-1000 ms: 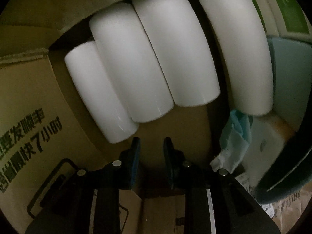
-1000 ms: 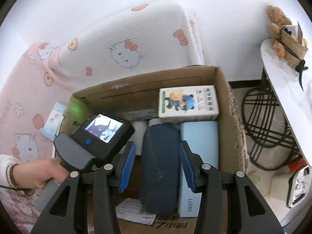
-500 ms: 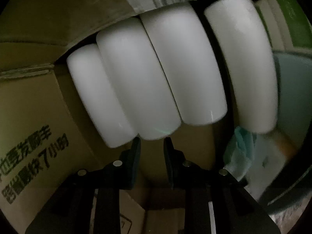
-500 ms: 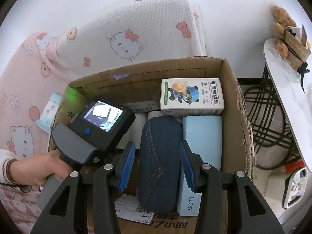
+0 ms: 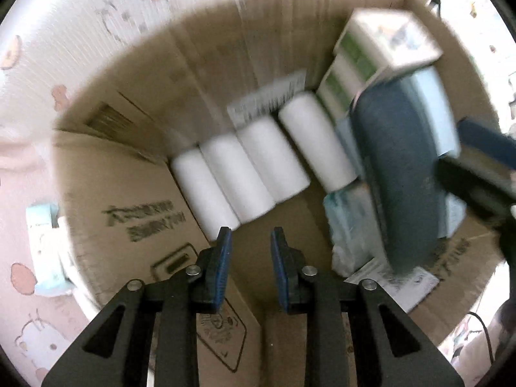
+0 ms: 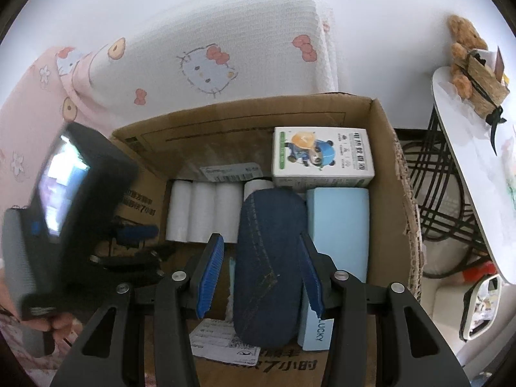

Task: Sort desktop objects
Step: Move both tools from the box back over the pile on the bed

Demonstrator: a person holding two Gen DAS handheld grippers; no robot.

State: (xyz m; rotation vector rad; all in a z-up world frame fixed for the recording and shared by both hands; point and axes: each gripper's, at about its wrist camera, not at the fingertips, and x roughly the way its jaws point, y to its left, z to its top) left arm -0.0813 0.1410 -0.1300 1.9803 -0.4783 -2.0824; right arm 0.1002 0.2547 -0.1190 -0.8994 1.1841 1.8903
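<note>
Hand-held gripper [image 5: 248, 251] above box floor [image 5: 283, 222]

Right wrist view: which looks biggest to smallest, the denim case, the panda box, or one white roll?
1. Denim case, though it sits nearest the camera, which inflates it.
2. Panda box.
3. One white roll, clearly smallest.

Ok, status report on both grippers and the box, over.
Left gripper open, empty, above white rolls. Right gripper open around denim case, one pad apart. Case lies inside cardboard box. Nothing blocking.
</note>
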